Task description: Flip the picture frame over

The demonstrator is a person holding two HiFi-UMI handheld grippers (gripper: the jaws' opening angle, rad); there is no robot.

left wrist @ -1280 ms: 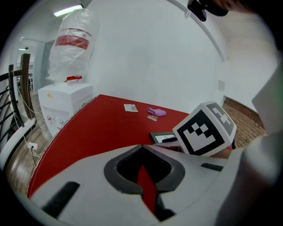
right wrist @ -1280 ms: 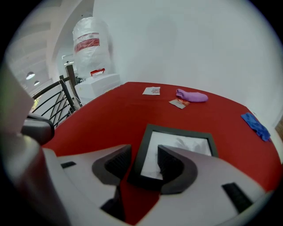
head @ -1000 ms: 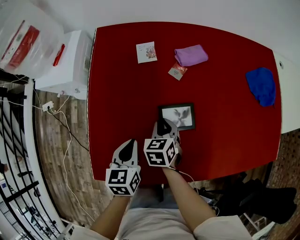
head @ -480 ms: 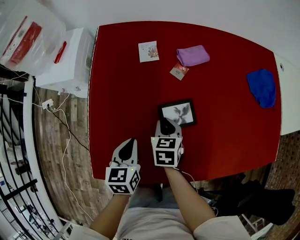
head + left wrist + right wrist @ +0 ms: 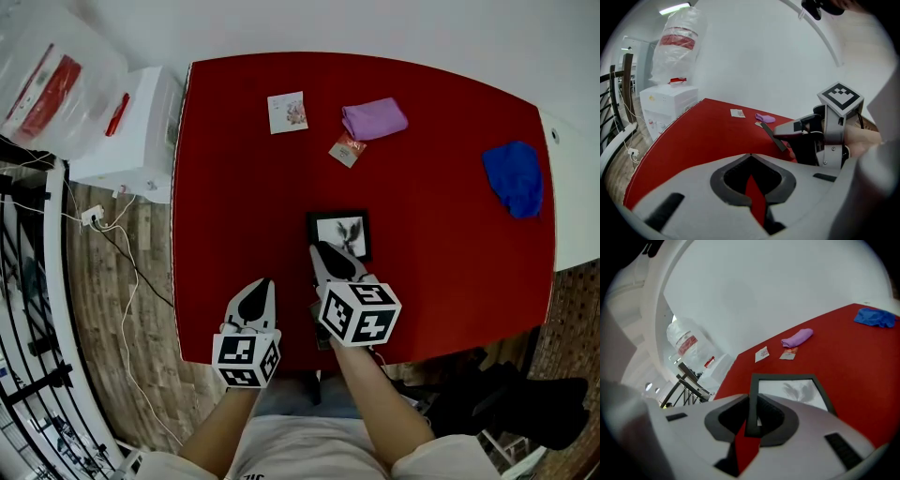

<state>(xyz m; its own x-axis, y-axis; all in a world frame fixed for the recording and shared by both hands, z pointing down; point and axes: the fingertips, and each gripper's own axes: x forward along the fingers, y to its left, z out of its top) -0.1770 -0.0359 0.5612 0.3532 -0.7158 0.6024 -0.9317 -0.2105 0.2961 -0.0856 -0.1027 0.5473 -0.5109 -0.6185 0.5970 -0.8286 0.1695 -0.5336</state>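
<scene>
A crinkled clear plastic bag [image 5: 52,70] with red print is sitting far left of the picture frame [image 5: 339,232], on a boxy white cabinet [image 5: 131,131] beside the smooth red worktop [image 5: 234,169]. Left of the frame and nearer the person, the left gripper [image 5: 261,286] is hovering over the worktop's edge, its grey fingers pressed together on nothing. Beyond the frame and a little left, a small square printed card [image 5: 287,112] is lying flat.

The frame itself is a thin black rectangular moulding around a pale picture with a grey feathery figure. It is sitting mid-worktop, and the left gripper view is showing it tilted, as a slim slanted bar [image 5: 773,136]. The right gripper [image 5: 328,255] is clamping its fingers on the frame's near-left edge [image 5: 752,399].

Beyond the frame, a small red-and-white packet [image 5: 347,150] is lying near a soft, folded purple cloth [image 5: 374,119]. Far right of the frame, a crumpled blue cloth [image 5: 513,178] is resting.
</scene>
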